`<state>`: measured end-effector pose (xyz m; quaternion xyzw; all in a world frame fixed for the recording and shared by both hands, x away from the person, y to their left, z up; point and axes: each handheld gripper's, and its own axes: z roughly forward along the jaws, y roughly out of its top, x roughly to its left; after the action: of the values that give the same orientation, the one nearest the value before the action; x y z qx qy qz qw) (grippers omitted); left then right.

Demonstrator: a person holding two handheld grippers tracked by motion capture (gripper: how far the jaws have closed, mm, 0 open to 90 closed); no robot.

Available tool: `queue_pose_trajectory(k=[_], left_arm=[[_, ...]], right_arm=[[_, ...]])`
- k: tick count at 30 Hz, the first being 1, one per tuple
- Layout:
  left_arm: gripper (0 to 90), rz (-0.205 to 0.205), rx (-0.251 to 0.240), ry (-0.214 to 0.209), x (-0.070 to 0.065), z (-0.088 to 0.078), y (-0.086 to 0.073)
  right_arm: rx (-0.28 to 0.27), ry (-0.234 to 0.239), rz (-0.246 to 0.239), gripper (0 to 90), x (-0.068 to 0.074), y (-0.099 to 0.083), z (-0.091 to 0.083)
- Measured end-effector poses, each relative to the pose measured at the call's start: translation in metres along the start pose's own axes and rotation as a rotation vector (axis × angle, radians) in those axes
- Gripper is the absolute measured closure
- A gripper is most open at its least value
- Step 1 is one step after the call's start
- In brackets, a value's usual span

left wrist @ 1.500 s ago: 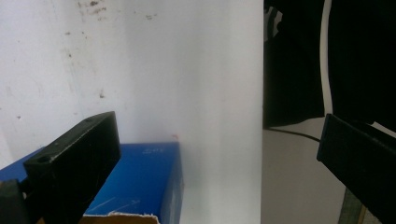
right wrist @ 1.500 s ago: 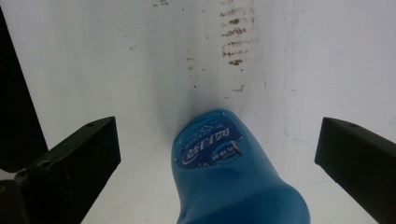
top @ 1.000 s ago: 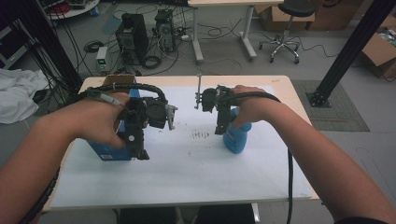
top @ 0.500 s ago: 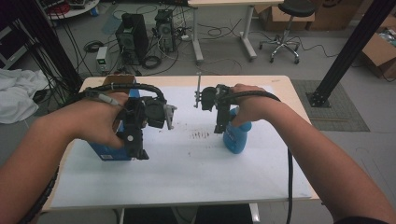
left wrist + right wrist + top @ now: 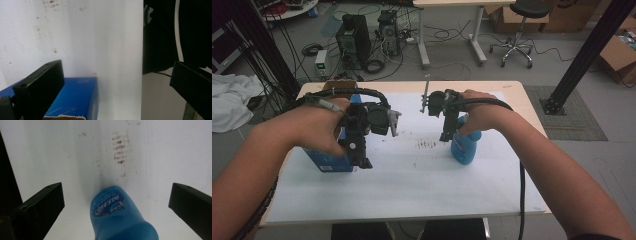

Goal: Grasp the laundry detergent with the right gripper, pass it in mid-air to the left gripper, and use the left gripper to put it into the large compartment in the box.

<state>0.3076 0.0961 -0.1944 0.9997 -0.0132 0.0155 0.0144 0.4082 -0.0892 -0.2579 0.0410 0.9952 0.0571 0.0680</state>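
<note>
Both tools hover with jaws spread wide, unchanged over the last second: the left tool [image 5: 362, 162] above the blue box [image 5: 326, 161] left of centre, the right tool [image 5: 446, 137] over the blue bottle [image 5: 464, 145] on the white tabletop [image 5: 412, 190], so no grasp has begun.

The blue bottle [image 5: 124, 216] carries a label with white lettering, seen upside down in the right gripper view, but the letters are too blurred to make out a word or brand. On the blue box [image 5: 75, 98] there is a faint pale marking near the top edge of its face, too small to read. A cardboard box [image 5: 621, 55] on the floor at the far right has dark print I cannot decipher. Nothing else bears legible writing.
</note>
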Motion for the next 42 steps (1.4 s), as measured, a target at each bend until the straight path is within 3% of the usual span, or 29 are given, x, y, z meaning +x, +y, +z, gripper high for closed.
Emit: queue_pose_trajectory(k=[2, 3, 4, 6, 7, 8, 9, 10, 11, 13, 14, 15, 20, 21, 27, 29, 32, 33, 42], left_arm=[[0.1, 0.013, 0.003, -0.003, -0.002, 0.001, 0.001], [0.1, 0.013, 0.003, -0.003, -0.002, 0.001, 0.001], [0.1, 0.015, 0.005, -0.004, -0.002, 0.002, 0.002], [0.1, 0.015, 0.005, -0.004, -0.003, 0.003, 0.002], [0.1, 0.018, 0.006, -0.004, -0.004, 0.004, 0.003], [0.1, 0.018, 0.006, -0.004, -0.004, 0.004, 0.003], [0.1, 0.022, 0.008, -0.005, -0.005, 0.005, 0.003], [0.1, 0.023, 0.007, -0.005, -0.006, 0.006, 0.003], [0.1, 0.027, 0.007, -0.006, -0.006, 0.007, 0.003], [0.1, 0.034, 0.005, -0.005, -0.009, 0.008, 0.003], [0.1, 0.034, 0.005, -0.005, -0.009, 0.008, 0.003], [0.1, 0.037, 0.004, -0.004, -0.010, 0.008, 0.003], [0.1, 0.047, 0.000, 0.003, -0.014, 0.008, 0.002], [0.1, 0.049, -0.006, 0.005, -0.015, 0.007, 0.002], [0.1, 0.051, -0.015, 0.010, -0.016, 0.008, -0.002], [0.1, 0.048, -0.023, 0.010, -0.016, 0.009, -0.005], [0.1, 0.048, -0.025, 0.009, -0.015, 0.011, -0.006], [0.1, 0.049, -0.022, 0.008, -0.015, 0.012, -0.006], [0.1, 0.095, -0.032, 0.003, -0.017, 0.010, 0.007]], right_arm=[[-0.049, -0.002, 0.021, 0.0, 0.001, -0.004, -0.005], [-0.049, -0.002, 0.021, 0.0, 0.001, -0.004, -0.005], [-0.120, -0.004, 0.052, 0.0, 0.002, -0.008, -0.012], [-0.143, -0.009, 0.061, 0.0, 0.002, -0.010, -0.014], [-0.212, -0.021, 0.095, 0.0, 0.003, -0.014, -0.021], [-0.212, -0.021, 0.095, 0.0, 0.003, -0.014, -0.021], [-0.293, -0.030, 0.127, 0.0, 0.005, -0.020, -0.028], [-0.293, -0.030, 0.127, 0.0, 0.005, -0.020, -0.028], [-0.331, -0.034, 0.143, 0.0, 0.007, -0.023, -0.031], [-0.444, -0.048, 0.194, 0.0, 0.011, -0.033, -0.039], [-0.444, -0.048, 0.194, 0.0, 0.011, -0.033, -0.039], [-0.492, -0.078, 0.225, 0.0, 0.015, -0.040, -0.042], [-0.565, -0.118, 0.270, 0.0, 0.025, -0.054, -0.044], [-0.610, -0.141, 0.296, 0.0, 0.030, -0.062, -0.047], [-0.690, -0.180, 0.342, 0.0, 0.041, -0.081, -0.051], [-0.734, -0.214, 0.383, 0.0, 0.049, -0.096, -0.051], [-0.757, -0.231, 0.407, 0.0, 0.054, -0.106, -0.050], [-0.781, -0.257, 0.437, 0.0, 0.061, -0.118, -0.047], [-0.810, -0.292, 0.550, 0.0, 0.083, -0.165, -0.025]])
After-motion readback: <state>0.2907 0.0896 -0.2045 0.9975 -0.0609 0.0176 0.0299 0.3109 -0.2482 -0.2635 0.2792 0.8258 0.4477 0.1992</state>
